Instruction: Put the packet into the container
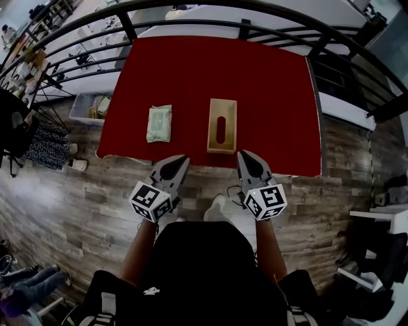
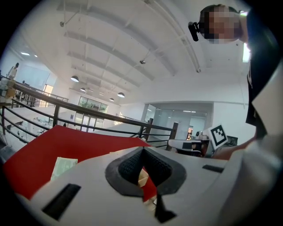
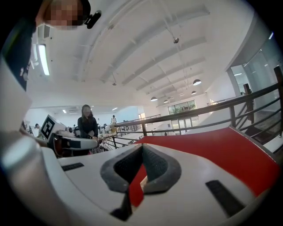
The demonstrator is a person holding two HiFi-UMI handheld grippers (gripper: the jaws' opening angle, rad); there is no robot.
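A pale green packet (image 1: 159,123) lies flat on the red table (image 1: 268,89), left of centre; its edge shows in the left gripper view as the packet (image 2: 63,167). To its right lies the container (image 1: 222,125), a light wooden box with a dark slot in its top. Both grippers hover at the table's near edge, above the floor. My left gripper (image 1: 179,160) is shut and empty, a short way in front of the packet. My right gripper (image 1: 244,156) is shut and empty, just in front of the container's near right corner.
A black railing (image 1: 210,7) curves round the table's far side and flanks. A grey bin (image 1: 89,107) with things in it sits on the floor left of the table. Wood-plank floor lies below me, with my shoes (image 1: 217,207) by the table edge. A person (image 3: 87,122) stands beyond the railing.
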